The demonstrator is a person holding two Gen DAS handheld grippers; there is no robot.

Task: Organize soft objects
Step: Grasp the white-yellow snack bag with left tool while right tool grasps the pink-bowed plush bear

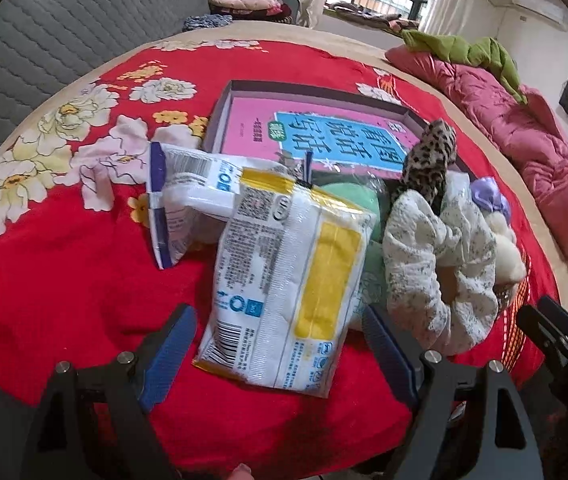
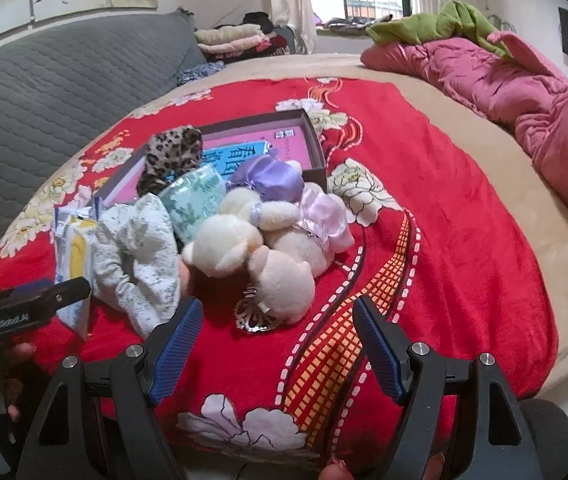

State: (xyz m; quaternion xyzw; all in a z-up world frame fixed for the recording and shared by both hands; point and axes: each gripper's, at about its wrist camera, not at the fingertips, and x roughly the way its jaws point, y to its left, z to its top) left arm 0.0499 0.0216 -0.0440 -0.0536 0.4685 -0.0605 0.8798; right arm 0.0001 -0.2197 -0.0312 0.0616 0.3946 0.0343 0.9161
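Note:
A heap of soft things lies on the red floral blanket point(image 2: 444, 208). The yellow-and-white tissue pack point(image 1: 288, 280) reaches in between the fingertips of my open left gripper point(image 1: 279, 344), unclamped. Behind it are a blue-and-white pack point(image 1: 179, 200), a green pack point(image 2: 195, 200), a white floral scrunchie point(image 1: 436, 256) and a leopard scrunchie point(image 1: 428, 160). Cream plush toys point(image 2: 259, 240) with purple satin bows point(image 2: 271, 180) sit just ahead of my open, empty right gripper point(image 2: 277, 344). A shallow box point(image 1: 219, 116) with a pink book inside lies behind the heap.
A pink quilt point(image 2: 524, 92) with a green cloth point(image 2: 432, 24) on it lies along the right side of the bed. A grey quilted headboard point(image 2: 63, 92) stands at the left, with folded clothes point(image 2: 231, 38) beyond it. The left gripper's body point(image 2: 35, 304) shows beside the scrunchie.

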